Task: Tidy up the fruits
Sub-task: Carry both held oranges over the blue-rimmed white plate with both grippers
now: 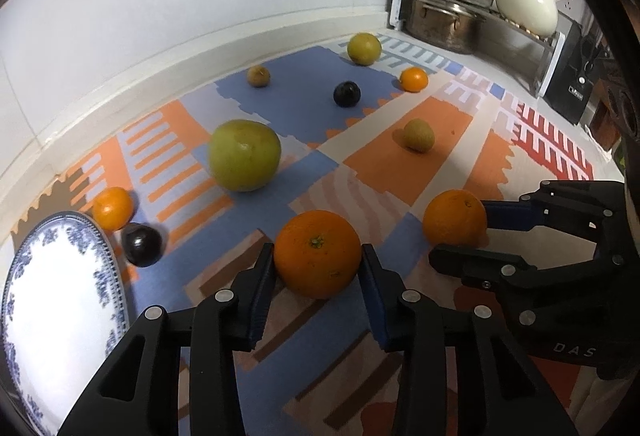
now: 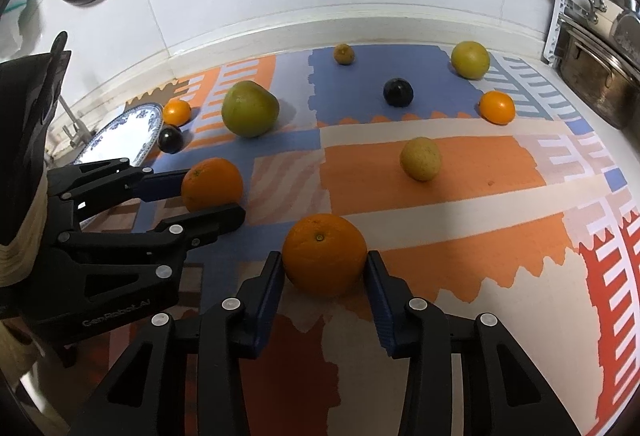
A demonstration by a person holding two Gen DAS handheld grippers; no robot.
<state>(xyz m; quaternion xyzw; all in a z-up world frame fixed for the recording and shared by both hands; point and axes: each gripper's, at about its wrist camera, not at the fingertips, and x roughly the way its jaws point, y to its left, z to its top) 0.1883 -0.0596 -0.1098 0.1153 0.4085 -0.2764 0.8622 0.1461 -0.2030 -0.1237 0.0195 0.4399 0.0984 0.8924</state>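
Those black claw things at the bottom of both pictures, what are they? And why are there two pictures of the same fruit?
They are tongs that a person holds, one in each hand. Each has a small camera looking along its two fingers, so you get two pictures.

One picture is from the left tongs, the other from the right tongs. Each pair is squeezing a big orange: the left orange and the right orange.

Both oranges sit on a colourful patterned mat. Around them lie a big green fruit, a smaller green one, little oranges, dark plums and a blue and white plate. Pots stand in the corner.
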